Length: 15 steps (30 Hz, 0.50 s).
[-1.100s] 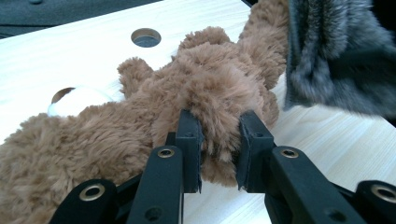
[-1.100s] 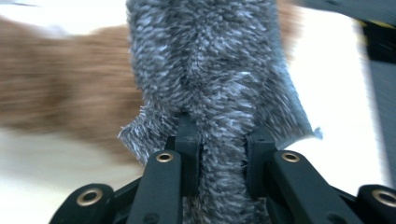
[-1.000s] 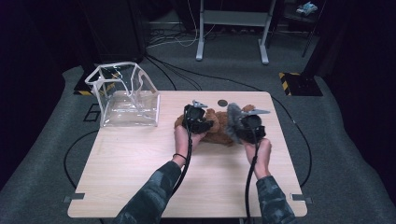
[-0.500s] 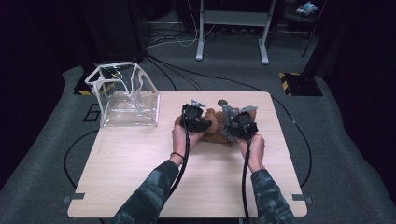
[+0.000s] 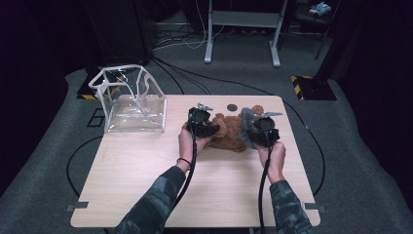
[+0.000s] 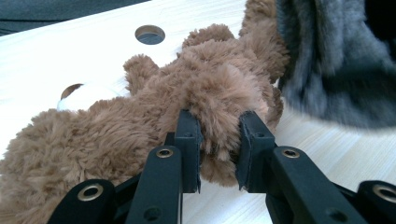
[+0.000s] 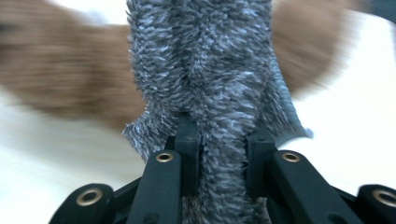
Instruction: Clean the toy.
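Now the right gripper (image 5: 257,127), jaws clamped on a fold of the grey plush (image 7: 210,84), has swung it inward against the brown teddy (image 6: 154,116), whose limb sits pinched between the left gripper (image 5: 200,118) jaws, so both toys look ready to lift together.

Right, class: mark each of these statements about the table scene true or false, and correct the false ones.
1. The left gripper is shut on the brown teddy bear. True.
2. The right gripper holds a clear plastic bag. False: it grips grey plush fabric.
3. The clear plastic bag stands at the table's far left corner. True.
4. The teddy bear sits inside the bag. False: it lies on the wooden table, apart from the bag.
5. The table has a round hole beyond the bear. True.
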Motion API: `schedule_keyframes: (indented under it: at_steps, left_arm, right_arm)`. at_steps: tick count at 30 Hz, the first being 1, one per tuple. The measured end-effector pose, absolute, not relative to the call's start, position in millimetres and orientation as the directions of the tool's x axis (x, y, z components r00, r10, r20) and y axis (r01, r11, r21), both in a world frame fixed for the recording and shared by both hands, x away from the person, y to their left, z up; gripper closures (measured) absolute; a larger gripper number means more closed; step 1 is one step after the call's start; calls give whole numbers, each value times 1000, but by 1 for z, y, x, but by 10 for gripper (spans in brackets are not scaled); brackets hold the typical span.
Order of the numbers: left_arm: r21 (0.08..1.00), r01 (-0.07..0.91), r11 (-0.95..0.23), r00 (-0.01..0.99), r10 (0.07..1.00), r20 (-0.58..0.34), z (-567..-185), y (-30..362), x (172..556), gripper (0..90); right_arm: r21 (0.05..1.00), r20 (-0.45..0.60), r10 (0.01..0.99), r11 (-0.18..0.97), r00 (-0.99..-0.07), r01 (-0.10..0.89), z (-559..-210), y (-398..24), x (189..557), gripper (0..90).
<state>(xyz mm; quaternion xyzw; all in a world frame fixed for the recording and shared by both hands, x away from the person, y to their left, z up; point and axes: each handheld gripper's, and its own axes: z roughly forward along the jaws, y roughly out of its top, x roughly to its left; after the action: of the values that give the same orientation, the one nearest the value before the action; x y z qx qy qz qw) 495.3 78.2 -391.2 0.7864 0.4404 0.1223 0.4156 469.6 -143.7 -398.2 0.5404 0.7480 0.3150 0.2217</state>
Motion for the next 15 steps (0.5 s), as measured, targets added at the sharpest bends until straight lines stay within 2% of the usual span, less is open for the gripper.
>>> schedule_keyframes:
  at_steps: [4,6,10,15]
  left_arm:
    - [759,592,-270,584,793,-174,-391,76,495,727]
    - [759,592,-270,584,793,-174,-391,75,494,727]
    - [758,590,-279,596,783,-176,-392,78,495,725]
    - [759,594,-266,592,784,-189,-392,82,497,726]
  right_arm:
    - [711,23,900,291,-435,640,-398,-105,461,727]
    - [695,3,894,320,-448,643,-404,-92,464,727]
    - [680,0,912,301,-411,669,-414,-95,476,727]
    - [673,-14,939,262,-342,691,-415,-121,487,729]
